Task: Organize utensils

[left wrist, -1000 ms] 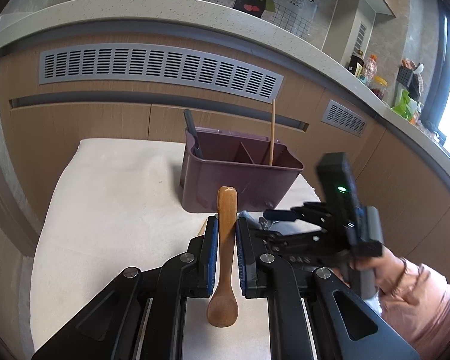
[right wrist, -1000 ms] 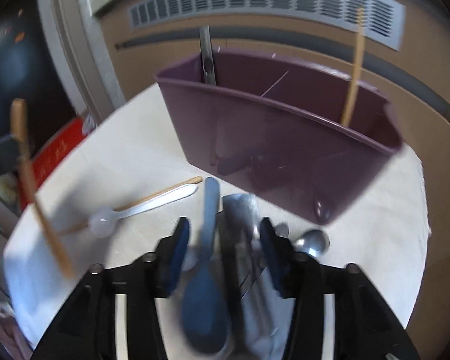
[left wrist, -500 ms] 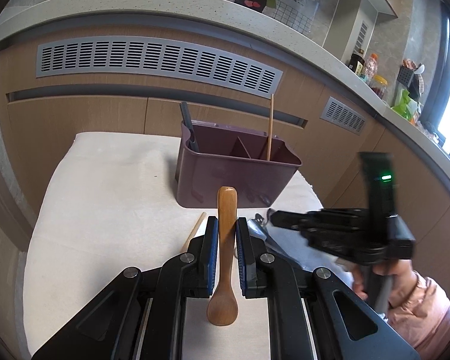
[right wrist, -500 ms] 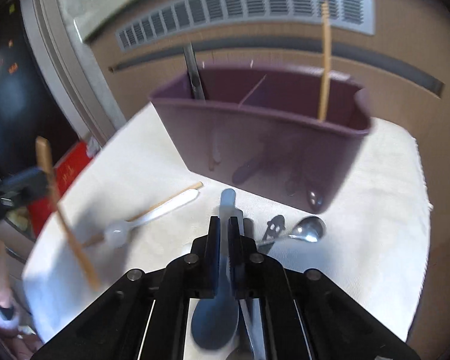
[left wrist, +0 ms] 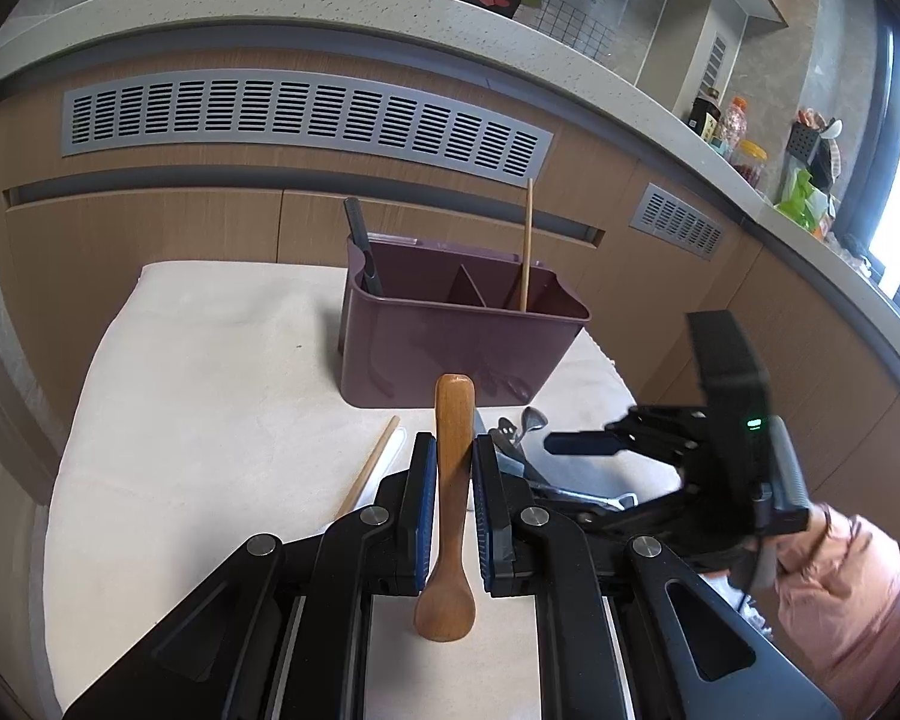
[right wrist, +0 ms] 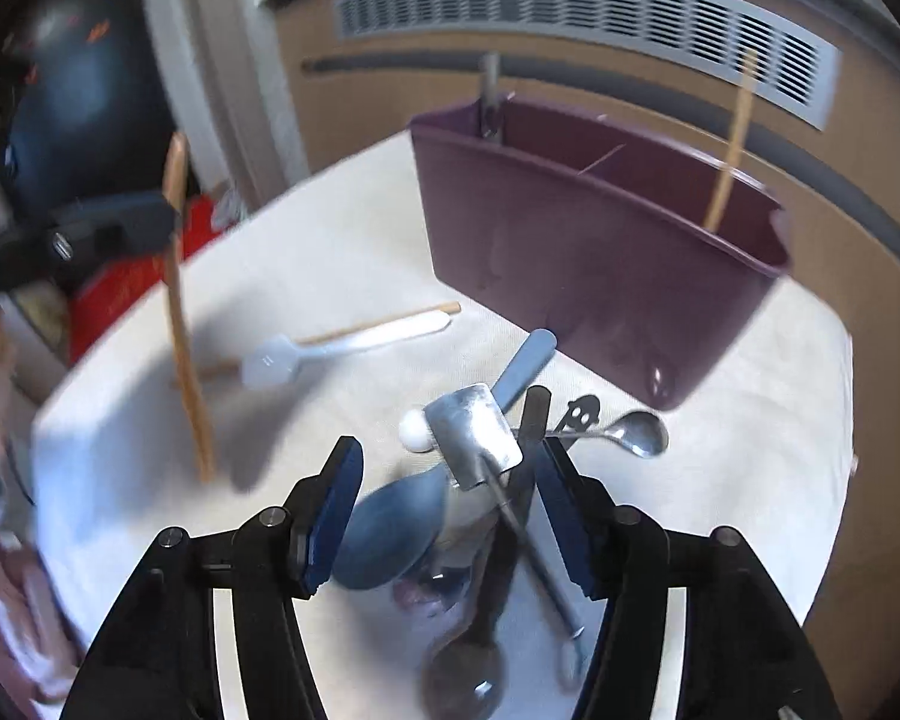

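Cream-clothed worktop (left wrist: 210, 420) against wood panelling. Left gripper (left wrist: 450, 468): jaws clamped on wooden spoon (left wrist: 450, 516), handle pointing forward. Purple caddy (left wrist: 450, 348) stands beyond, chopstick (left wrist: 527, 246) upright inside. Right gripper (right wrist: 447, 486): jaws opening over loose blue spoon (right wrist: 390, 534) and metal utensils (right wrist: 474, 432), gripping nothing.

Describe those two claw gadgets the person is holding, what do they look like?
Both are black, angular linkages with silver bolts, each ending in two flat fingers lined with blue pads. The left claw fills the bottom of its own view. The right claw carries a black box with a small green light. The person wears a pink sleeve.
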Demonstrator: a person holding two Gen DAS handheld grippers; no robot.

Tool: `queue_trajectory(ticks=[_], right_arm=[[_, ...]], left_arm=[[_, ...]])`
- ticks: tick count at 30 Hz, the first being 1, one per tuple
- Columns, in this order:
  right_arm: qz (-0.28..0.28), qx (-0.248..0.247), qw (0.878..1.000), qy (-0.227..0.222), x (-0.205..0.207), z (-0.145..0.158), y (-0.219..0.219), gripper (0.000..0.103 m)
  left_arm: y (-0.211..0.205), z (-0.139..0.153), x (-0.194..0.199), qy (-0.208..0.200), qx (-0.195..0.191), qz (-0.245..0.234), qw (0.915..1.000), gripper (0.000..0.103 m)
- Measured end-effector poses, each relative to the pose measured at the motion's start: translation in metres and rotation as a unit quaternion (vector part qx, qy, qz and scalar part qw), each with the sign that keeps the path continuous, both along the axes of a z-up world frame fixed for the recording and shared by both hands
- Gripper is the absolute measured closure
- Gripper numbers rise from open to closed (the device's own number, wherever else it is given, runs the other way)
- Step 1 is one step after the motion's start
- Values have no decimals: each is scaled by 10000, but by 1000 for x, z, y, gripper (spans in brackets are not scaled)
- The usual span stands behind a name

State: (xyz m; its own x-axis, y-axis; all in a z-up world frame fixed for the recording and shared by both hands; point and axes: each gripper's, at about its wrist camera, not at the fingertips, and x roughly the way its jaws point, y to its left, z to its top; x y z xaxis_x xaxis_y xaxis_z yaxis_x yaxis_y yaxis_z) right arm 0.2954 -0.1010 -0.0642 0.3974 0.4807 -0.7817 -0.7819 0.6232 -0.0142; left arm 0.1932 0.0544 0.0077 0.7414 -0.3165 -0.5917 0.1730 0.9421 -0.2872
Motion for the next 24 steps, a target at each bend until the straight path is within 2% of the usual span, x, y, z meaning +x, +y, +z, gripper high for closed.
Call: queue_trajectory(ticks=[3, 5, 8, 9, 10, 12, 19, 24], right_arm=[[313, -410, 9986, -69, 10, -11, 11, 47], [401, -623, 9972, 38, 21, -21, 17, 47], [312, -576, 9978, 65, 28, -24, 17, 48], [154, -516, 9985, 86, 30, -21, 16, 65], [-20, -422, 9989, 195, 32, -18, 14, 74], [-213, -214, 9990, 337, 32, -14, 10, 74], [-630, 416, 9971, 137, -5, 19, -14, 74], [-1002, 904, 9908, -80, -32, 56, -40, 74]], left_arm=[[3, -3, 1, 49, -22, 33, 10000, 91], [4, -5, 1, 87, -33, 48, 9999, 91], [5, -7, 4, 139, -45, 75, 9999, 91], [4, -8, 4, 147, -44, 78, 9999, 91], [4, -8, 5, 156, -48, 77, 9998, 91], [4, -8, 6, 166, -58, 59, 9998, 91], [-2, -4, 3, 95, -47, -33, 9999, 91], [-9, 14, -2, -171, -32, -78, 9998, 91]])
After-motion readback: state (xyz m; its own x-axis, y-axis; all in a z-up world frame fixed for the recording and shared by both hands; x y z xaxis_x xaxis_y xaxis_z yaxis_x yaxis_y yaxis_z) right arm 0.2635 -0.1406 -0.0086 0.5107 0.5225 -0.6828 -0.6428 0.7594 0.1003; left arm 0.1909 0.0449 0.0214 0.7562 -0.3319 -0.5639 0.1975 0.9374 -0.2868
